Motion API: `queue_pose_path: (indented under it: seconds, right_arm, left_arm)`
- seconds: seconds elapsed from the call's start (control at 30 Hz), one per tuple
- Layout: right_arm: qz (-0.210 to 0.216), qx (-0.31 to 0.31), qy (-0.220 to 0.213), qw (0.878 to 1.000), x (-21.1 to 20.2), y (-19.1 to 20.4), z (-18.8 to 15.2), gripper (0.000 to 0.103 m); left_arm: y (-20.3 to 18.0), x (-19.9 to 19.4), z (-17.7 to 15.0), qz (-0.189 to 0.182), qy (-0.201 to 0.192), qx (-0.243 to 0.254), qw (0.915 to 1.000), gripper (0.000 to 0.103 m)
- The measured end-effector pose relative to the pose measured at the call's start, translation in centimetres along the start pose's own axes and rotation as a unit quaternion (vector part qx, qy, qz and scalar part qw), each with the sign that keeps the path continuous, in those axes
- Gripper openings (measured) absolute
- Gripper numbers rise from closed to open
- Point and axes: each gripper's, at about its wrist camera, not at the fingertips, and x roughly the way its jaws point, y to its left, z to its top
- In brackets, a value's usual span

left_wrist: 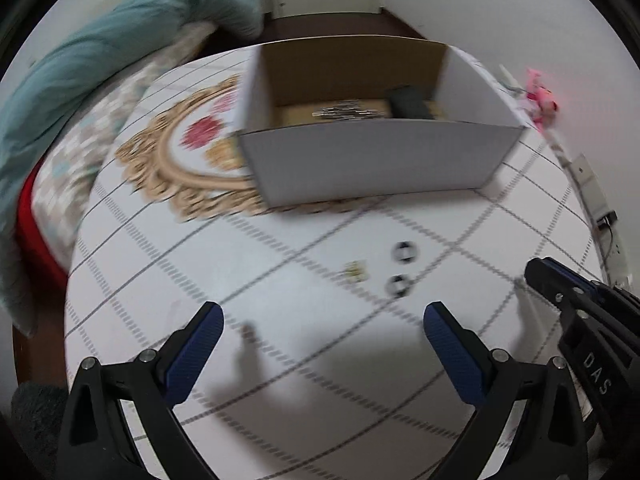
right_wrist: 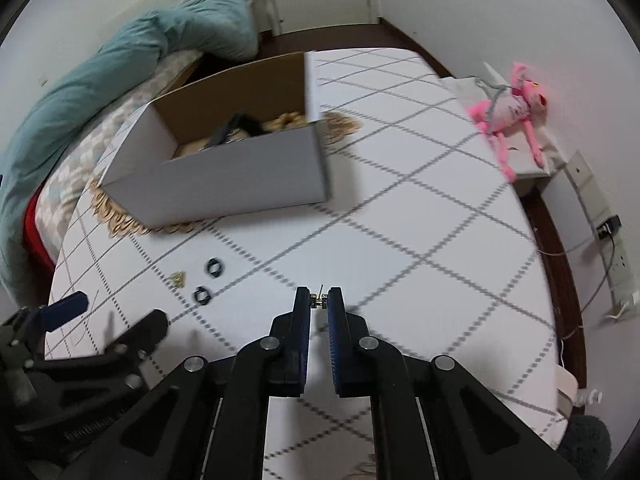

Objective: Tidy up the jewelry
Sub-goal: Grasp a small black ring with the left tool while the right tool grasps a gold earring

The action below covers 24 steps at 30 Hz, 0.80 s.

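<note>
Meanwhile the right gripper [right_wrist: 319,303] is clamped on a small gold earring [right_wrist: 319,303], held above the checked cloth [right_wrist: 420,216] near its front edge. The left gripper [left_wrist: 323,326] hangs with its jaws wide apart. Two dark rings [left_wrist: 404,251] [left_wrist: 398,285] and a gold piece [left_wrist: 354,271] lie on the cloth just ahead of it, in front of the open cardboard box [left_wrist: 372,160], which holds more jewelry [left_wrist: 344,112].
</note>
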Motion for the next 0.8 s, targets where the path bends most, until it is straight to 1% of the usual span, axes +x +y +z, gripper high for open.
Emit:
queue_pose_path:
  seconds: [0.03, 0.17, 0.2, 0.23, 0.27, 0.3, 0.33, 0.4, 0.43, 0.7, 0.8]
  right_arm:
    - [-0.003, 0.004, 0.002, 1.000, 0.0, -0.5, 0.1, 0.009]
    - [-0.010, 0.019, 0.005, 1.000, -0.1, -2.3, -0.1, 0.009]
    - [-0.011, 0.022, 0.003, 1.000, -0.3, -2.6, -0.2, 0.009]
    - [-0.012, 0.023, 0.002, 1.000, -0.4, -2.8, -0.2, 0.009]
    - [-0.013, 0.024, 0.001, 1.000, -0.4, -2.9, -0.1, 0.009]
    - [-0.013, 0.024, 0.000, 1.000, -0.6, -3.0, -0.1, 0.009]
    - [-0.014, 0.024, -0.001, 1.000, -0.6, -3.1, -0.1, 0.009]
    - [-0.015, 0.025, -0.003, 1.000, -0.7, -3.2, 0.0, 0.009]
    - [-0.015, 0.025, -0.003, 1.000, -0.7, -3.3, 0.0, 0.009]
    - [-0.015, 0.024, -0.006, 1.000, -0.9, -3.1, 0.1, 0.009]
    - [-0.009, 0.025, -0.011, 1.000, -1.4, -3.0, 0.2, 0.009]
  left_arm:
    - [-0.6, 0.2, 0.1, 0.001, -0.001, 0.007, 1.0000, 0.091]
    - [-2.6, 0.9, 0.2, 0.011, -0.001, 0.031, 0.9995, 0.072]
    - [-2.8, 1.0, 0.2, 0.013, -0.001, 0.035, 0.9993, 0.062]
    - [-3.0, 0.9, 0.2, 0.010, -0.010, 0.035, 0.9993, 0.055]
    - [-2.9, 1.1, 0.4, 0.009, -0.013, 0.037, 0.9992, 0.053]
    - [-3.0, 0.9, 0.4, 0.008, -0.014, 0.039, 0.9991, 0.042]
    - [-3.0, 0.9, 0.6, 0.004, -0.015, 0.039, 0.9991, 0.029]
    - [-3.1, 1.1, 0.8, -0.004, -0.014, 0.040, 0.9991, 0.019]
    - [-3.0, 1.2, 1.0, -0.006, -0.014, 0.041, 0.9991, 0.010]
    - [-2.9, 1.2, 0.9, -0.013, -0.019, 0.041, 0.9989, 0.010]
    - [-2.9, 0.4, 1.0, -0.022, -0.022, 0.039, 0.9987, 0.010]
